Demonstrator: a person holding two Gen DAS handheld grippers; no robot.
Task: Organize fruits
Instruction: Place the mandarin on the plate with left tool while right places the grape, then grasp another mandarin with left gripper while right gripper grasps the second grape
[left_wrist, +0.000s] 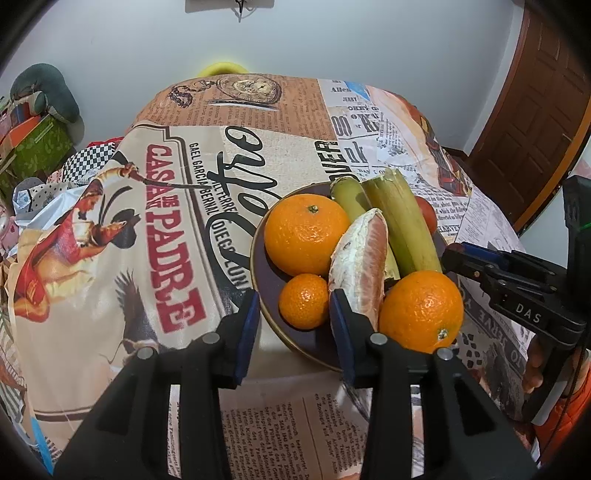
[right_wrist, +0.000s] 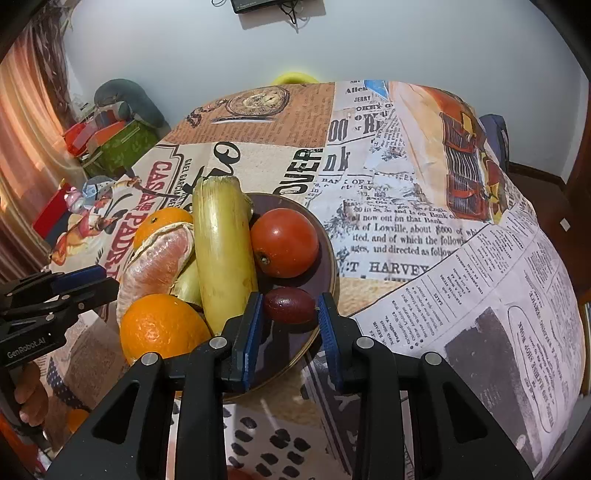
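A dark plate (left_wrist: 275, 325) holds two large oranges (left_wrist: 306, 233), a small mandarin (left_wrist: 303, 301), a peeled grapefruit wedge (left_wrist: 364, 266), two cut bananas (left_wrist: 400, 221) and a red tomato (right_wrist: 284, 242). My left gripper (left_wrist: 293, 321) is open, its fingers straddling the plate's near rim by the mandarin. In the right wrist view my right gripper (right_wrist: 290, 317) is open, with a dark red oval fruit (right_wrist: 289, 304) lying on the plate (right_wrist: 325, 273) between its fingertips, apart from both pads. The right gripper also shows at the right in the left wrist view (left_wrist: 469, 264).
The table wears a newspaper-print cloth (left_wrist: 177, 221). Boxes and a cushion (left_wrist: 40, 122) are piled past its left edge. A wooden door (left_wrist: 535, 129) stands at the right, a white wall behind. A yellow object (right_wrist: 293, 78) peeks over the far edge.
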